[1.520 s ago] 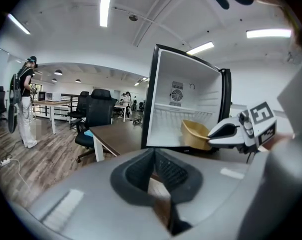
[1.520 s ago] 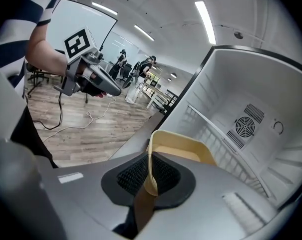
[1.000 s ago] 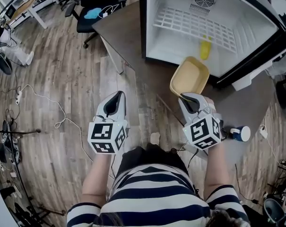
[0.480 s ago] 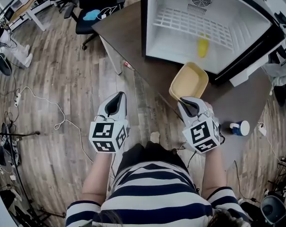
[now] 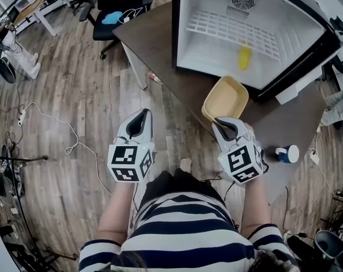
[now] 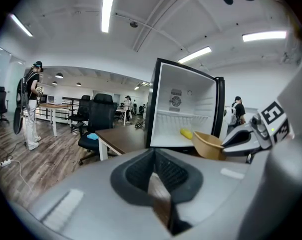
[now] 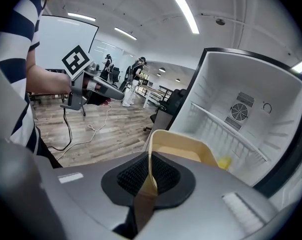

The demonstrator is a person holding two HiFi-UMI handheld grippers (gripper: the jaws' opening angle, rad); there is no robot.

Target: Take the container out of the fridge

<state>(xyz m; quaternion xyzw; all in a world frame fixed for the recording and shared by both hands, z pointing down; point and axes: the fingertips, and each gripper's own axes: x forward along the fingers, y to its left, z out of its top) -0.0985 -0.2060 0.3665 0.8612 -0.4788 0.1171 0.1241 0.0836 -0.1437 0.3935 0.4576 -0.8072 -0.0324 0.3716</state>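
- Right tool point(image 5: 219, 121): jaws clamped on the near wall of the container point(image 5: 227, 97). In the right gripper view the thin beige rim runs straight down between the two pads point(image 7: 133, 176), one pad on the inside of the wall and one on the outside.
- Container: beige, open-topped, rectangular with rounded corners, nothing visible inside. It is outside the fridge point(image 5: 307, 50), just past the front edge of the opening at its 6 o'clock side, and over the brown surface point(image 5: 154, 44). It extends from the right tool towards 12 o'clock. Cannot tell whether its base touches the surface.
- Fridge: door open, white interior in full view from the head camera. A wire shelf point(image 5: 233, 30) runs across the back, and a small yellow item point(image 5: 244, 56) lies inside, at 1 o'clock from the container and apart from it.
- Left tool point(image 5: 142, 115): jaws together, nothing between them. It is at 9 o'clock from the right tool, well apart from the container and above the wooden floor point(image 5: 75, 84).
- Other: a blue-and-white object point(image 5: 287, 153) sits on the surface at 3 o'clock from the right tool. A black chair point(image 5: 111, 7) stands at the far left end of the surface, and a white cable point(image 5: 63, 130) lies on the floor.
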